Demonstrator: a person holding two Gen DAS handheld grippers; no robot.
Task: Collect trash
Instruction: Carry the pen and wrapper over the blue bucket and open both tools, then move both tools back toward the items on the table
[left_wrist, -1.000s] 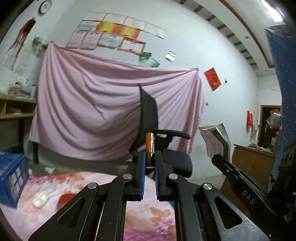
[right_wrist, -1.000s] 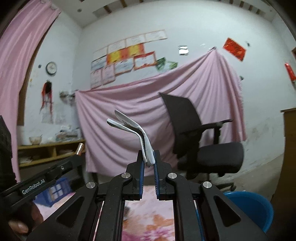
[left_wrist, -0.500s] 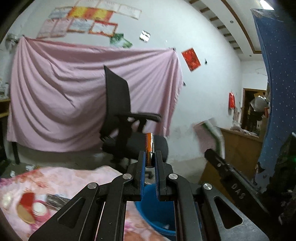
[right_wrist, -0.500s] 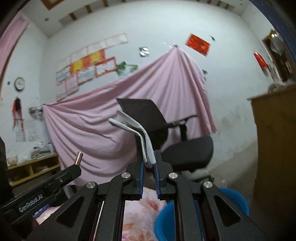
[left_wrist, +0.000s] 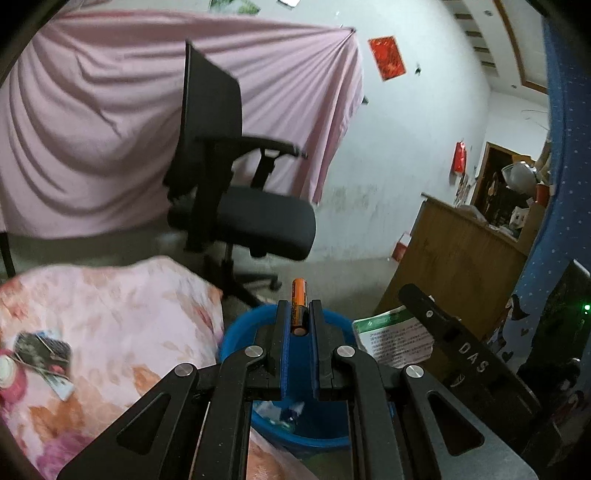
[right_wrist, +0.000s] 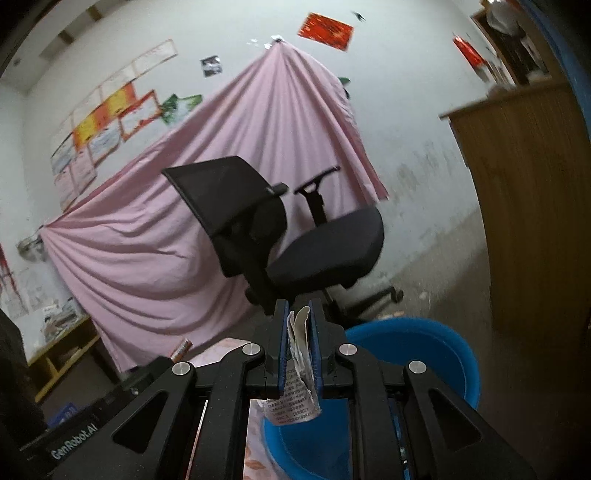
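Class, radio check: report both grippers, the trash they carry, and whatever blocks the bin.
Left gripper shut on battery. Right gripper shut on folded leaflet. Blue bin just ahead, below both. Nothing seen in the way.

Pink drape (left_wrist: 92, 122), black office chair (left_wrist: 240, 206), wooden cabinet (right_wrist: 535, 203)

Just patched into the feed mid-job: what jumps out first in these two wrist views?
An orange battery stands clamped upright in the left hand-held gripper, right above the blue bucket. The right hand-held gripper pinches a crumpled printed leaflet over the same bucket. Behind both, a black office chair sits before a pink sheet on the wall.
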